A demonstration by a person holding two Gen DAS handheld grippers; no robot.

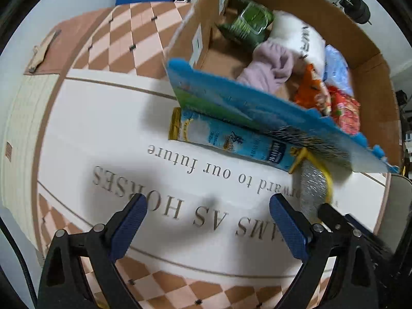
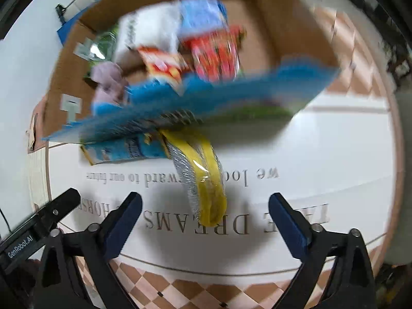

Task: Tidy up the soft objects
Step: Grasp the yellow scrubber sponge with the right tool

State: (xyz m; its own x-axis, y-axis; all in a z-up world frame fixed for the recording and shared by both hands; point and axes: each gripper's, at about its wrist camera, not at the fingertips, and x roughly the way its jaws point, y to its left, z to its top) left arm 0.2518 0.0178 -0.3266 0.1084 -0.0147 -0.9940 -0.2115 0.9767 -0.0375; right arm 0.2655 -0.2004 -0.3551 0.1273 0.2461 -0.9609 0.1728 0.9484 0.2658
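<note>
Plainly, both the left gripper (image 1: 207,225) and right gripper (image 2: 206,222) stand wide apart and empty over the tabletop (image 2: 334,159), and the yellow mesh scrubber (image 2: 203,180) lies straight ahead between the right one's fingers, long axis pointing away toward the cardboard box (image 2: 283,25), nearer that hand.

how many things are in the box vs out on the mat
In the cardboard box: 6 (green pack, white pillow, lilac cloth, pale blue bag, orange pack, red pack)
Outside: 3 (blue foam mat, blue-gold pouch, yellow scrubber pack)
Total: 9
</note>
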